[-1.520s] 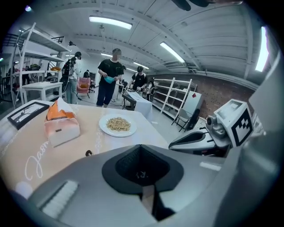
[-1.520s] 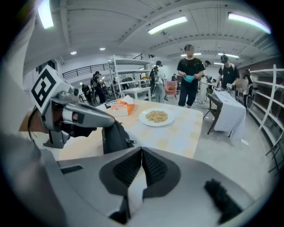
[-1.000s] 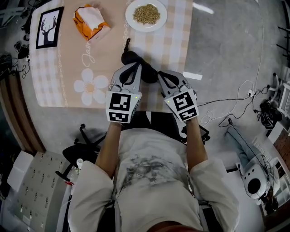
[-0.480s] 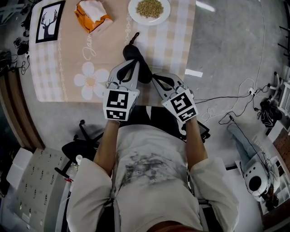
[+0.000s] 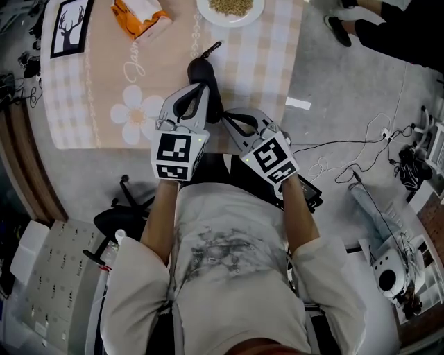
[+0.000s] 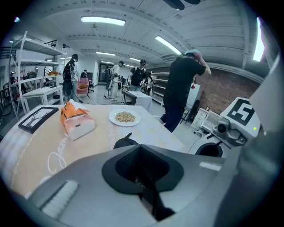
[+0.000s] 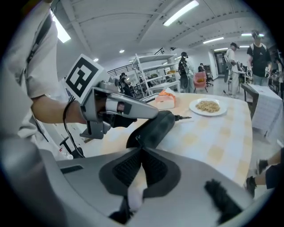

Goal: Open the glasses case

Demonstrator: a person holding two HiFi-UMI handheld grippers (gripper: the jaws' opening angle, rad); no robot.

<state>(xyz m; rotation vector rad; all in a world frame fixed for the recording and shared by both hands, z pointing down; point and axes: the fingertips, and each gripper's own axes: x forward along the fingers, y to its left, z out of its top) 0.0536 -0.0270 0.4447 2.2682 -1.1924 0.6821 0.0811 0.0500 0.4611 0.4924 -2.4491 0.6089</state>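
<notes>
The black glasses case [image 5: 200,72] lies on the patterned tablecloth [image 5: 90,90] near the table's front edge, its cord pull [image 5: 211,48] pointing away from me. My left gripper [image 5: 200,86] is shut, its tips resting on top of the case; whether they pinch anything I cannot tell. In the left gripper view the case [image 6: 125,142] shows just past the closed jaws. My right gripper [image 5: 223,118] is shut, its tips meeting on the case's near end [image 7: 153,126]. The left gripper [image 7: 153,113] lies across the case in the right gripper view.
At the table's far side lie an orange tissue pack [image 5: 139,17], a plate of grain [image 5: 232,7] and a framed deer picture [image 5: 67,31]. A person in black [image 6: 182,88] stands beyond the table. Cables [image 5: 347,163] trail over the floor at the right.
My right gripper has shifted left along the table's front edge and turned toward the case's near end. The left gripper stays on the case.
</notes>
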